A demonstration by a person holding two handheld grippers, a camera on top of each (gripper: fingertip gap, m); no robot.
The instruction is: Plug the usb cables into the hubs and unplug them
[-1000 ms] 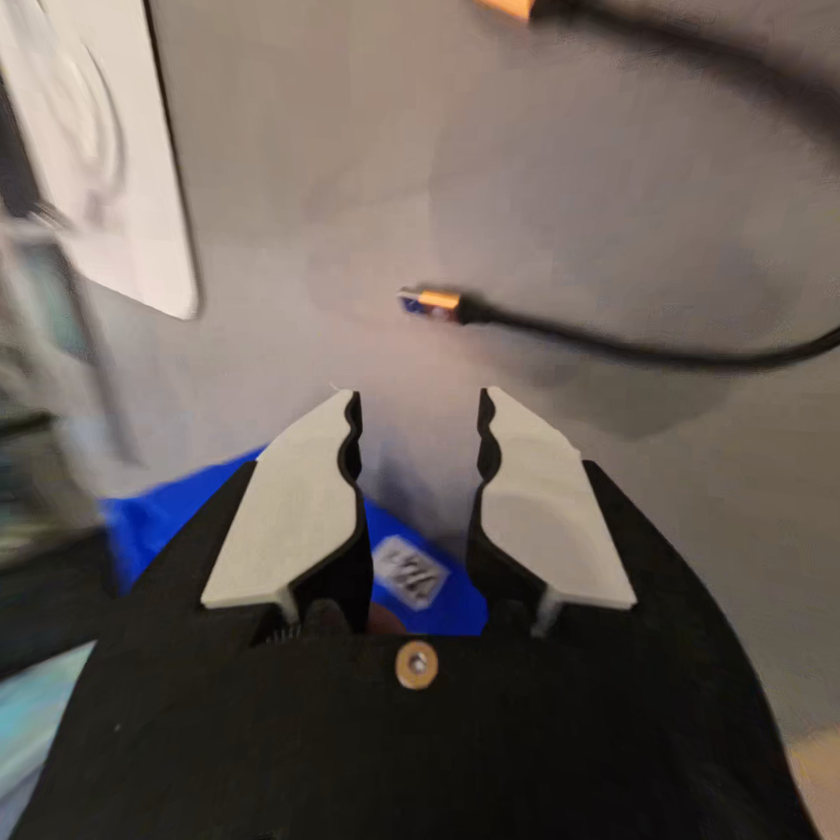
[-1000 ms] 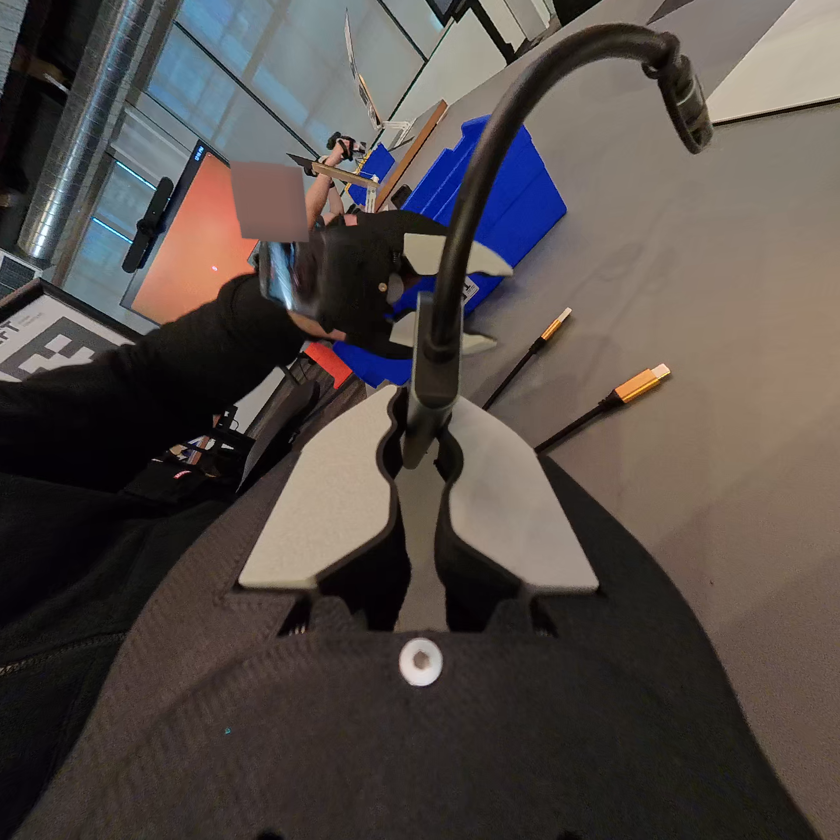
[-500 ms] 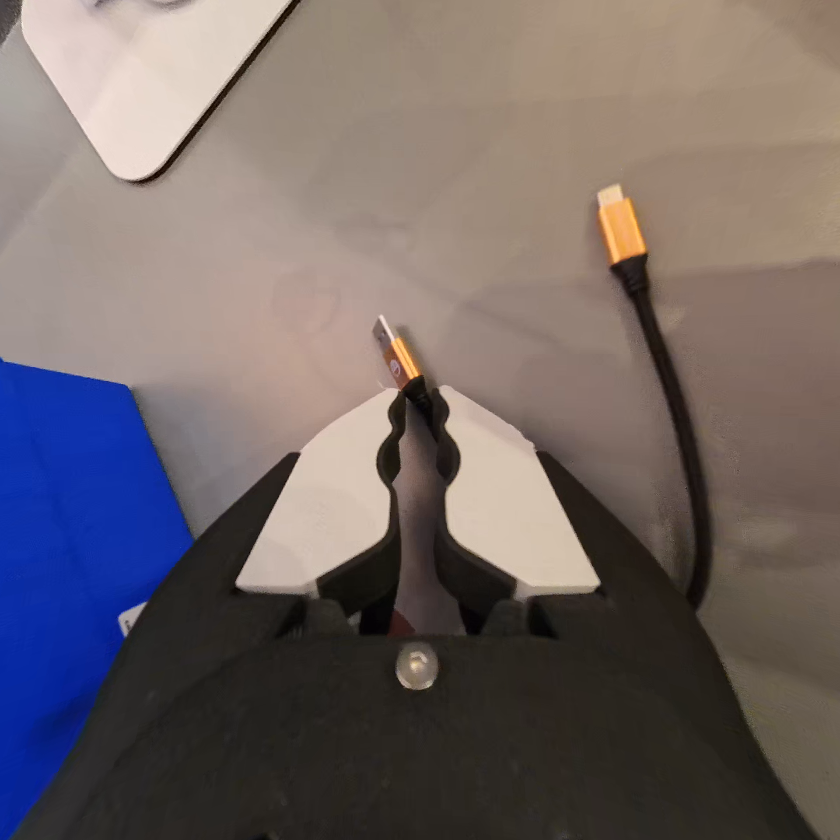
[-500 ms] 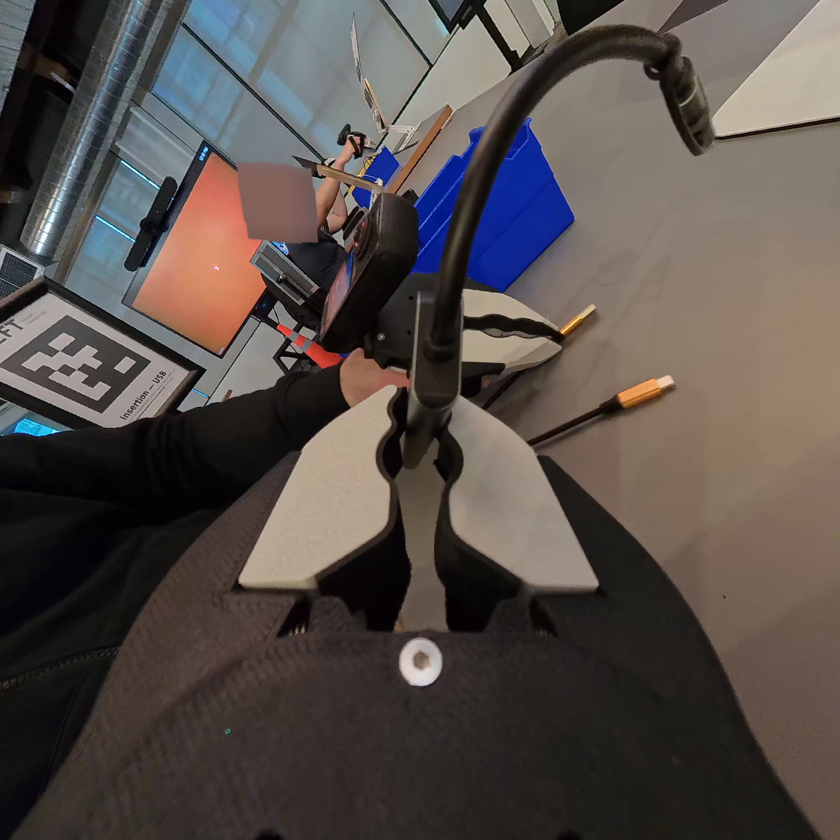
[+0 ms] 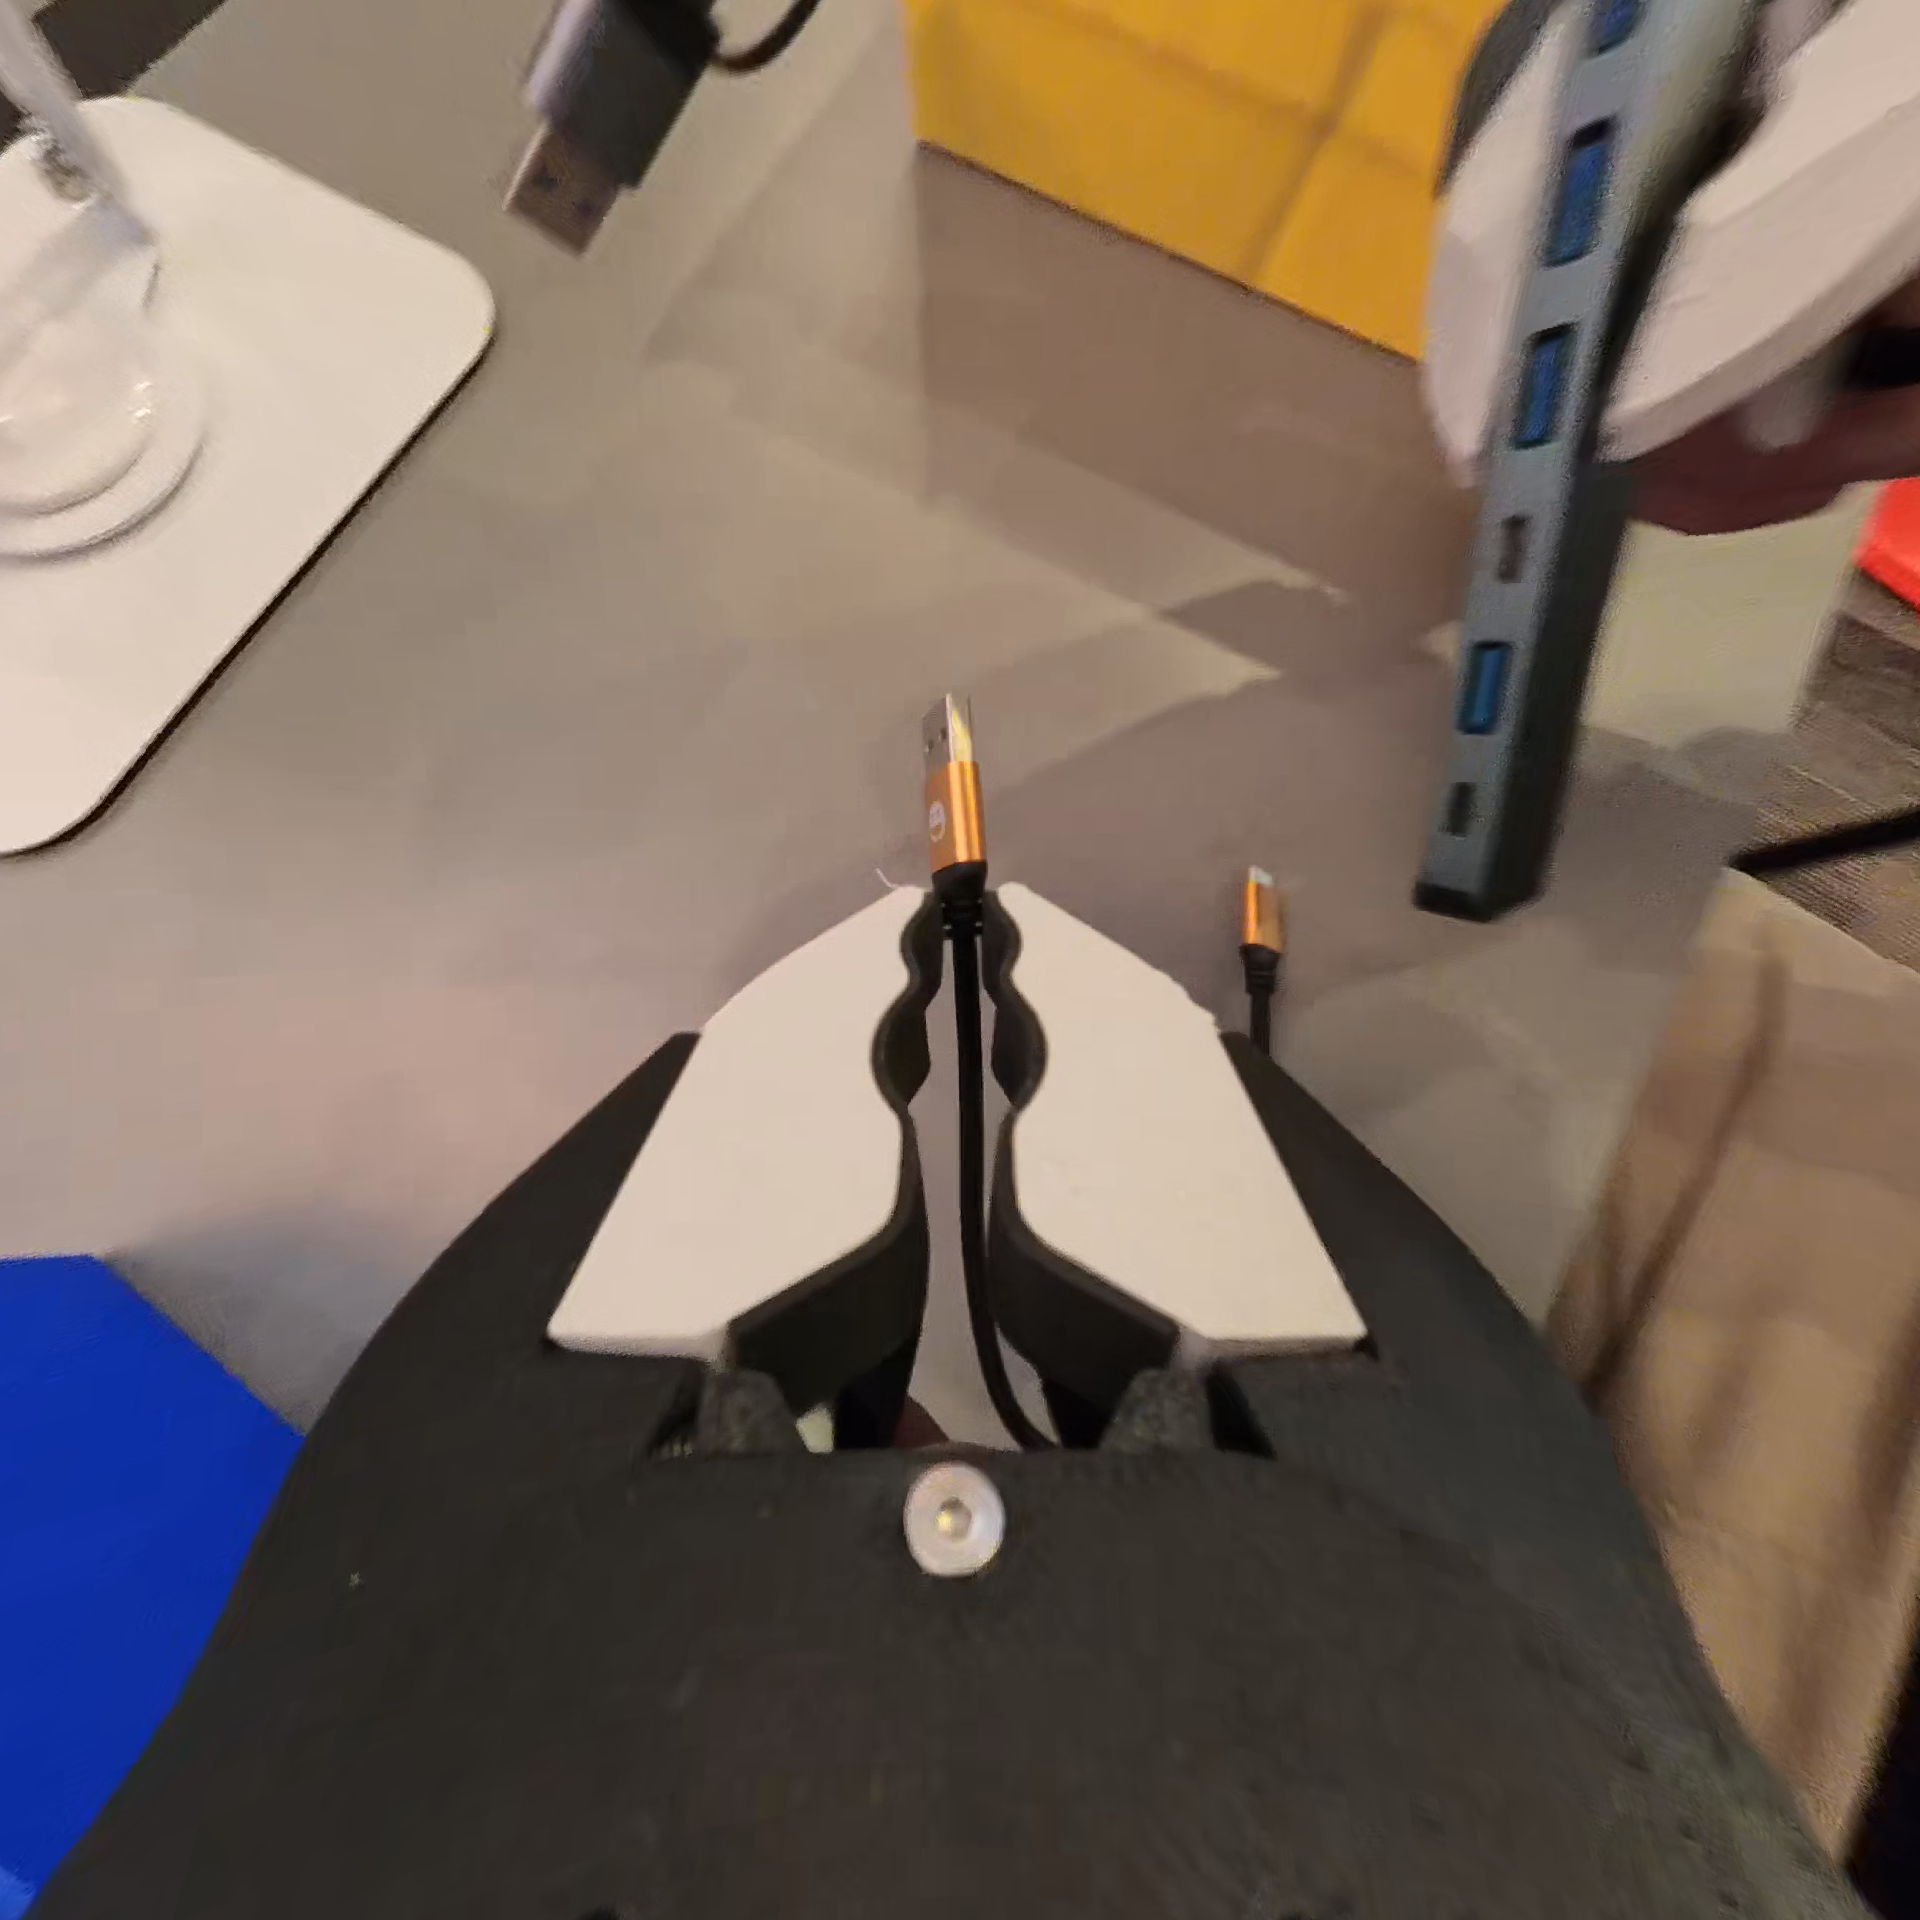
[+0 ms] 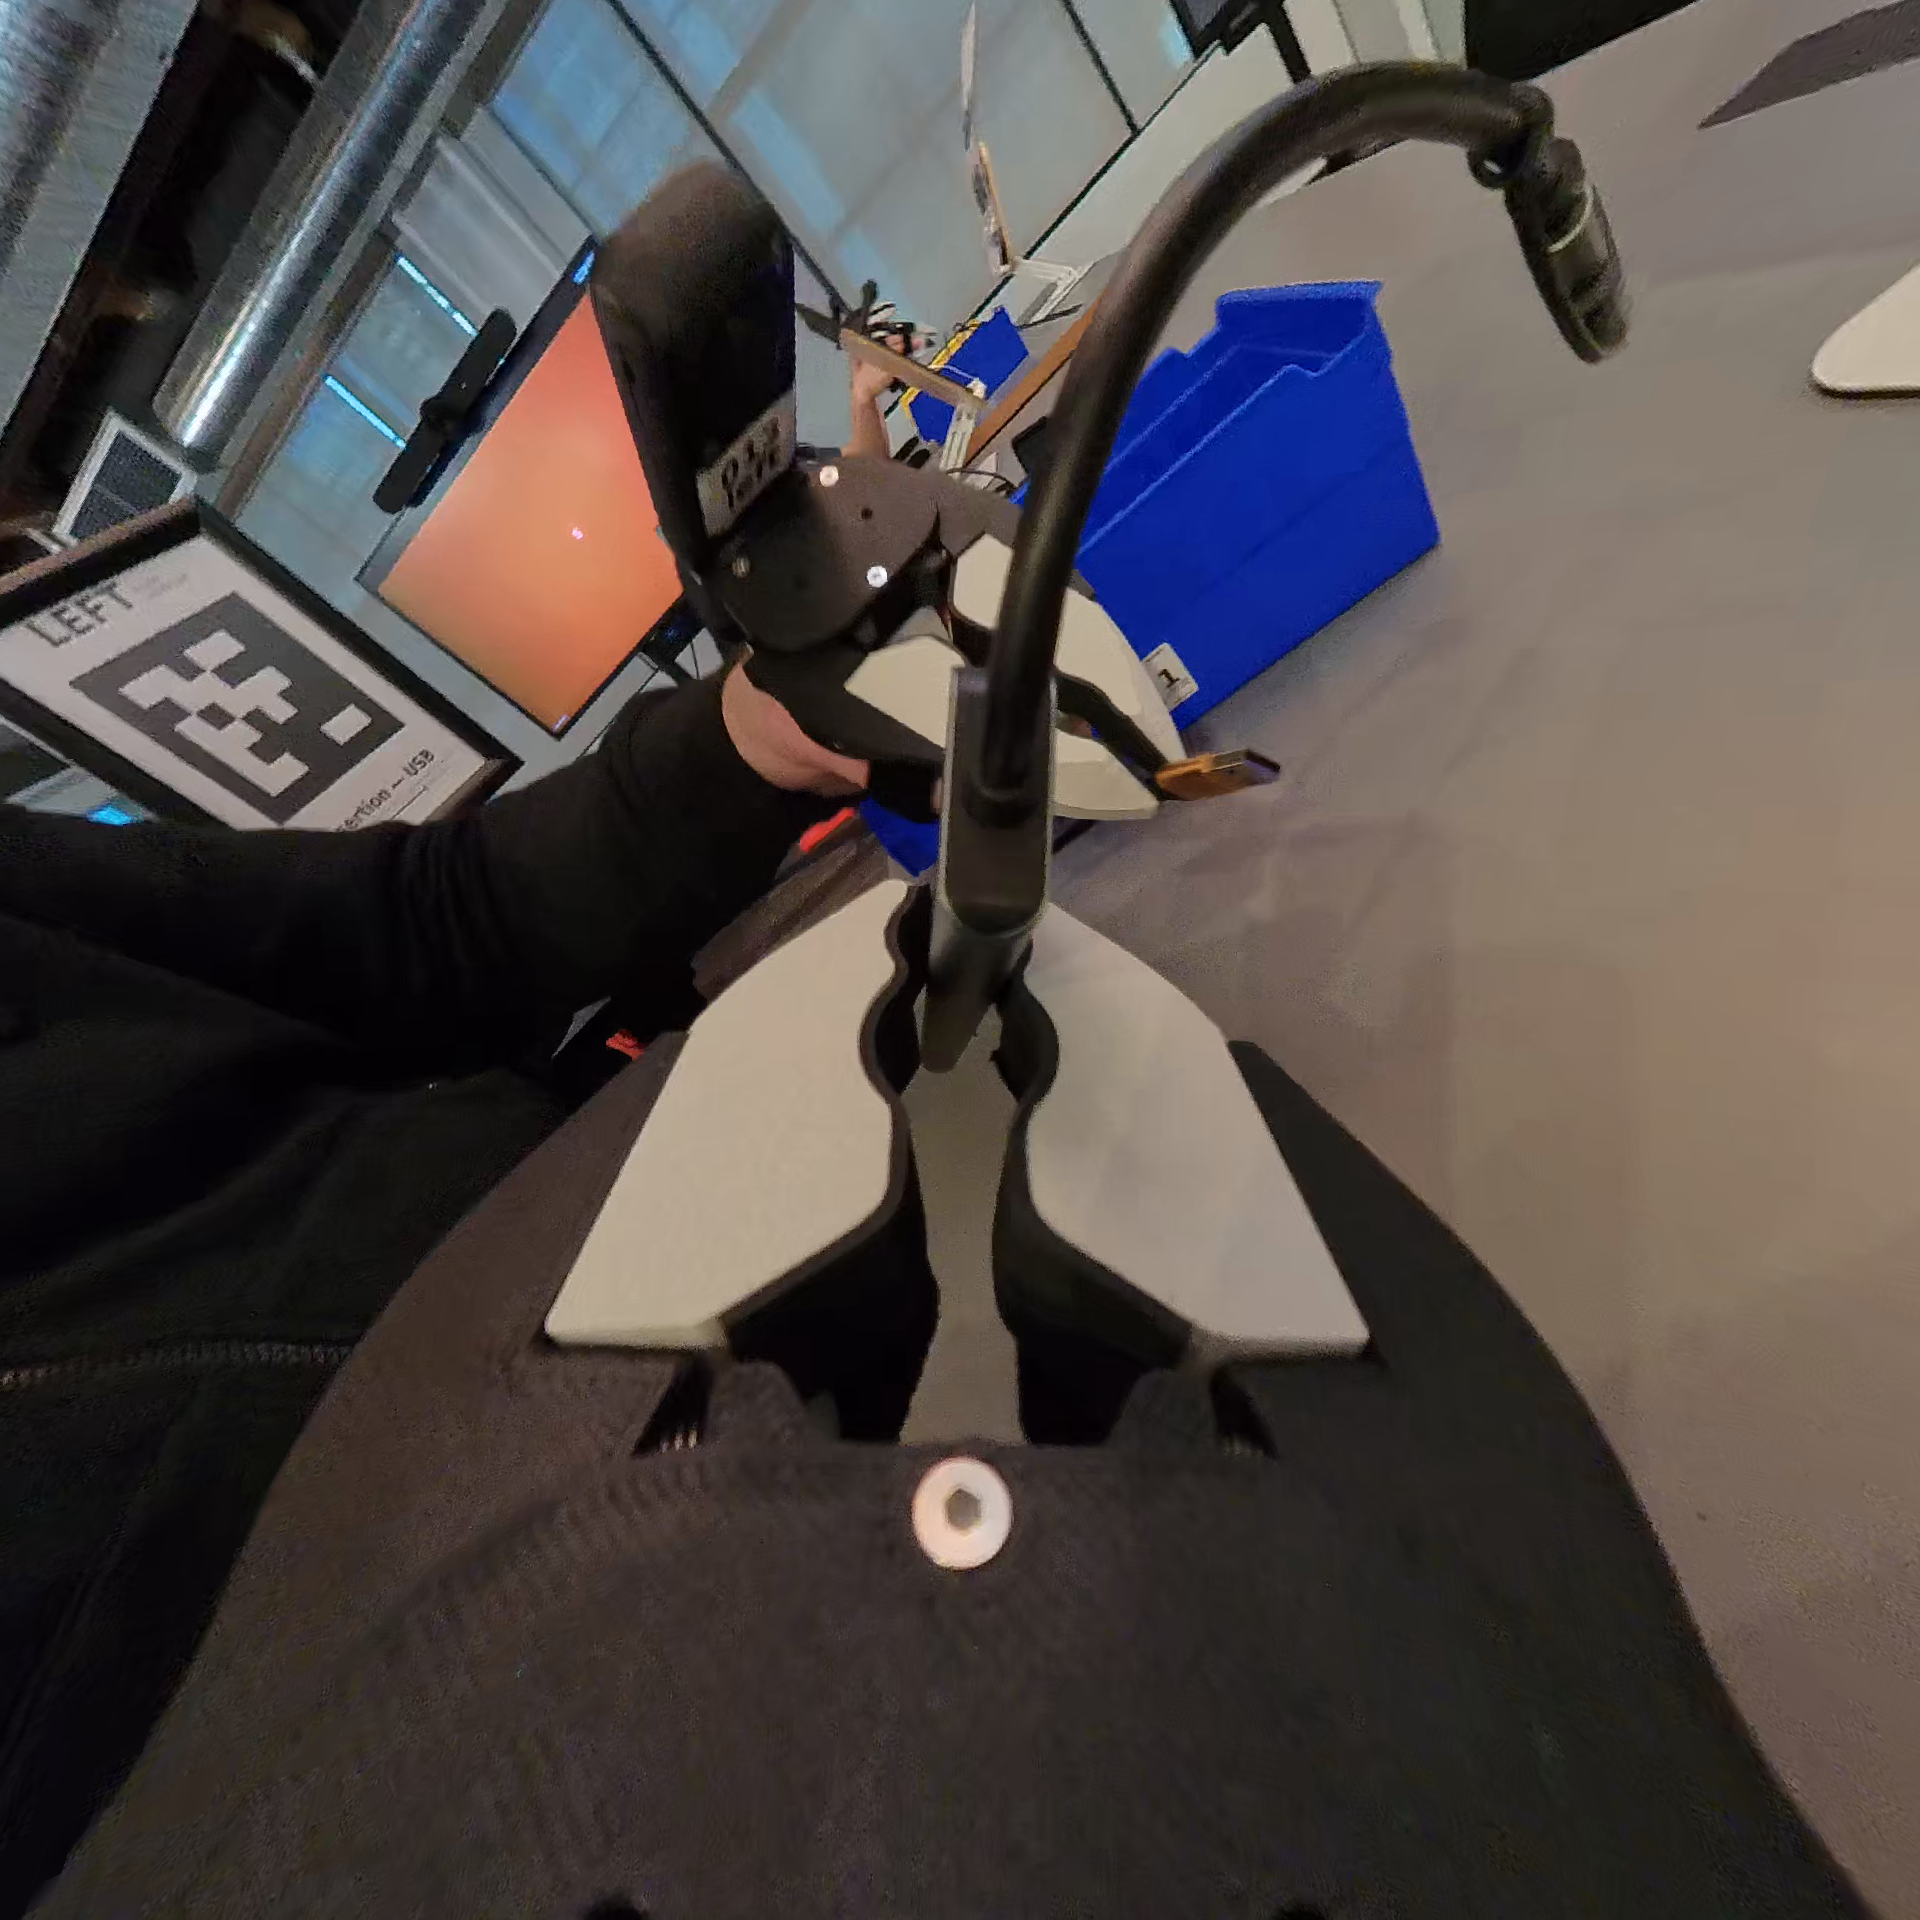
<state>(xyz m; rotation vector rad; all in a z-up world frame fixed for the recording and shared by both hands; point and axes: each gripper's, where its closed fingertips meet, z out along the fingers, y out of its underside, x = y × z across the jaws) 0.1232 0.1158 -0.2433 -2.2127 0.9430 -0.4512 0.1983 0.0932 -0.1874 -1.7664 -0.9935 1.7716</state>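
Observation:
My left gripper [image 5: 961, 896] is shut on a black cable just behind its orange USB-A plug [image 5: 951, 800], which sticks out forward above the grey table. My right gripper [image 6: 961, 925] is shut on a slim grey USB hub [image 6: 987, 862]. The hub [image 5: 1538, 499] also shows at the upper right of the left wrist view, blue ports facing the plug but apart from it. The hub's own black cable [image 6: 1143, 260] arcs up and ends in a dangling plug [image 5: 592, 125]. In the right wrist view the left gripper [image 6: 1039, 707] holds the orange plug [image 6: 1216, 774] beyond the hub.
A second orange-tipped cable [image 5: 1260, 914] lies on the table beside my left fingers. A white stand base [image 5: 260, 416] sits at the left, a yellow box [image 5: 1195, 135] at the back, a blue bin [image 6: 1268, 488] nearby. A person's black sleeve [image 6: 416, 883] reaches in.
My left gripper went from open above the table to shut on the orange-plug cable, then lifted it and turned it toward the hub. My right gripper kept hold of the hub.

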